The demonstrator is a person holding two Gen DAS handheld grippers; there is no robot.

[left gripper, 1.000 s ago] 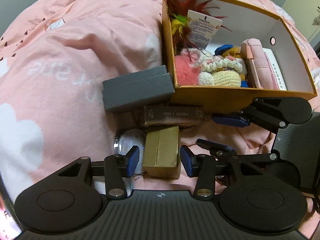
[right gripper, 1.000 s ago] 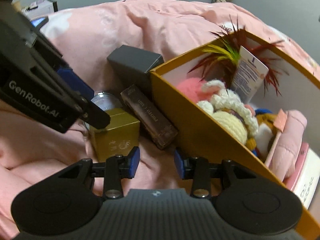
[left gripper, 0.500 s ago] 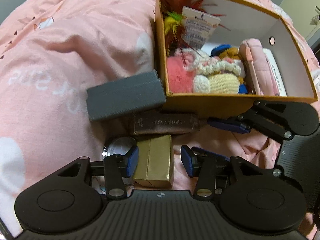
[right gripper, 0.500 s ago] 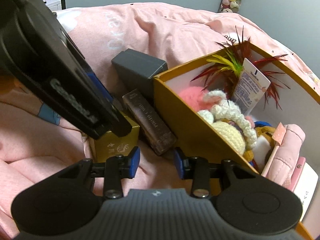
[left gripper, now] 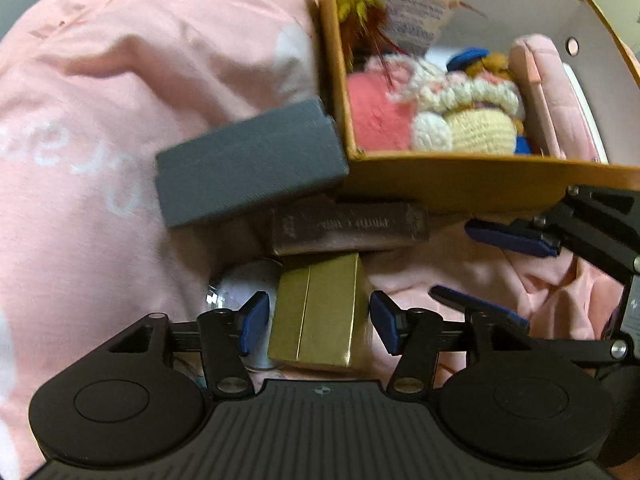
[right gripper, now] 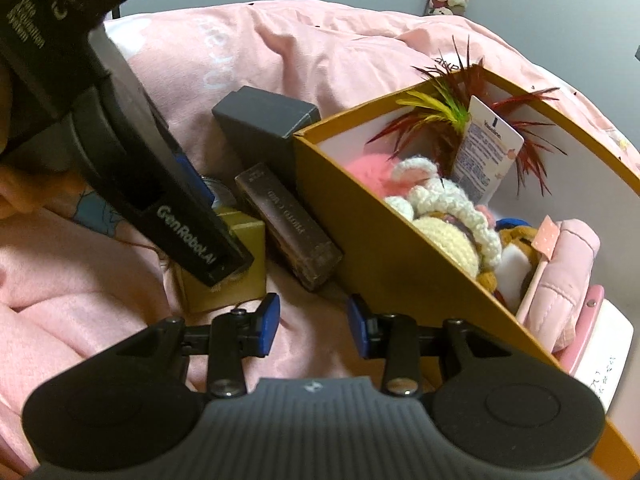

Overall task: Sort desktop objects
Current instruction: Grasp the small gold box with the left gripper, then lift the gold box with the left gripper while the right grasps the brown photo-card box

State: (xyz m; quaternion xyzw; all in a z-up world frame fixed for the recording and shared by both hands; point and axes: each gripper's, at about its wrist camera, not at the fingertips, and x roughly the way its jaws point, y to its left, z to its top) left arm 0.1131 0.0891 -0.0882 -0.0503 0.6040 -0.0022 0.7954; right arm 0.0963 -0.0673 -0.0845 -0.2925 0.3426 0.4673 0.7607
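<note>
A small gold box (left gripper: 316,312) lies on the pink blanket (left gripper: 120,92), in front of a brown lettered case (left gripper: 348,226). My left gripper (left gripper: 319,324) points steeply down with the gold box between its blue pads. Its jaws are opening, and a thin gap shows on each side of the box. In the right wrist view one of the left gripper's fingers (right gripper: 188,220) crosses over the gold box (right gripper: 248,236). My right gripper (right gripper: 314,322) hangs open over bare blanket, beside the orange box (right gripper: 400,248), with nothing between its pads.
A grey box (left gripper: 248,168) leans against the orange box's (left gripper: 460,180) left wall. A clear round glass object (left gripper: 240,284) sits left of the gold box. The orange box holds crocheted plush toys (left gripper: 464,116), feathers, a tag and a pink pouch (left gripper: 548,92).
My left gripper has come down closer around the gold box and its pads have spread wider. The right gripper has kept its place and its opening.
</note>
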